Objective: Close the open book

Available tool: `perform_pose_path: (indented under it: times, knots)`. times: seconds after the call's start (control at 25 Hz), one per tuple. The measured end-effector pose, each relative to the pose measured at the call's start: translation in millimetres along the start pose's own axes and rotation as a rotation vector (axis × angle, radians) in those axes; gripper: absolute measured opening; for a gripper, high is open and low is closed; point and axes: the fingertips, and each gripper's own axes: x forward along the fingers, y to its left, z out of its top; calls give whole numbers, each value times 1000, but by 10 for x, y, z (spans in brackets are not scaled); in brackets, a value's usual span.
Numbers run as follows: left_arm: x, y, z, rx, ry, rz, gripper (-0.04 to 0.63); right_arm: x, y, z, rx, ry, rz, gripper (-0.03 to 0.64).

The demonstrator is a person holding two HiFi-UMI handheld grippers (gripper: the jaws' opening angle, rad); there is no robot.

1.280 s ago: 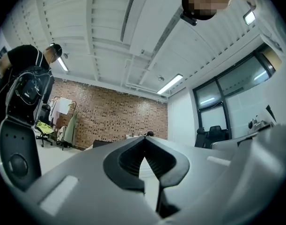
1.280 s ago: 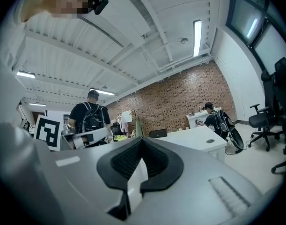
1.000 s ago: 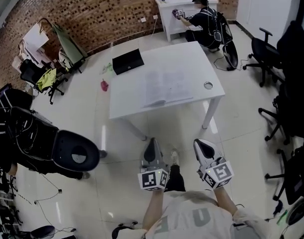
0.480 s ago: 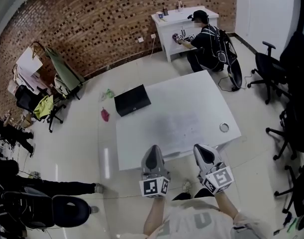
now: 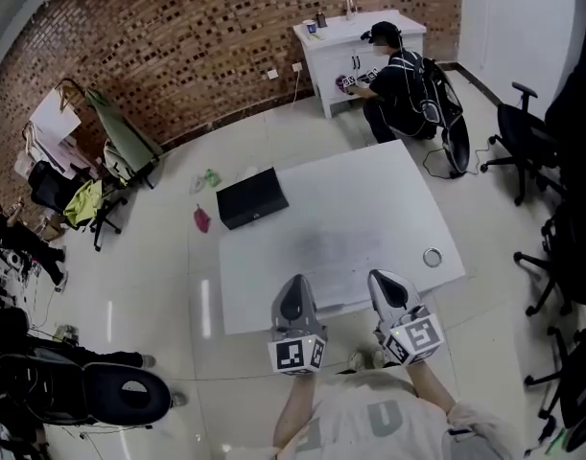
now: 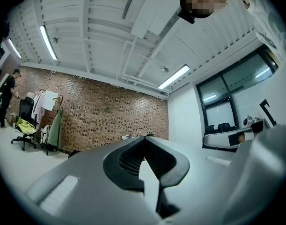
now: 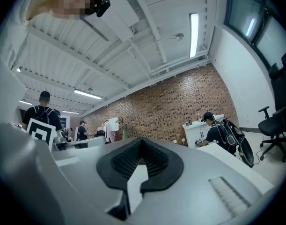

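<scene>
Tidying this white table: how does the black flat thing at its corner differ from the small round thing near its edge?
The black flat thing is dark and rectangular; the small round thing is pale and circular. The black flat thing is larger than the small round thing. Both lie on the white table.

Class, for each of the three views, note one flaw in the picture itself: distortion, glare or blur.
Head view: the brick wall bows in a curve; the white table is washed out, the open book only a faint grey smear. Left gripper view: dark rounded corners, a glaring ceiling lamp, the left tool soft up close. Right gripper view: same dark rim.
</scene>
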Motion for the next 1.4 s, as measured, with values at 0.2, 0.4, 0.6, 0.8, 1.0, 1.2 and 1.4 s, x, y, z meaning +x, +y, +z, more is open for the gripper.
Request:
perform_pose_path:
  times: [0.2,0.4,0.6,0.8,1.0,1.2,1.4]
  knots:
    - [85,24,-31,-70,-13,-2,11,136,-19,-13,10,9,39,5]
    - [-35,-18,-173,-178,-48,-7,5,127,-17,-158,20,55,61,5]
    - [-99,67,-705,-453,-5,12,110,110,-36,-244,53,89,63,5]
    - [-248,280,-1468,-917,65,153,115,116,-81,-307,99,106,73,5]
    - [-479,304,-1961,-1177,81,293,132,66,-201,-298,104,99,45,5]
    - [-696,224,-2376,-1375,137,432,166,-21,-275,-318,113,111,18,5]
    - [-746,134,-2577,-1499,174,488,199,-84,-316,-308,103,105,3,5]
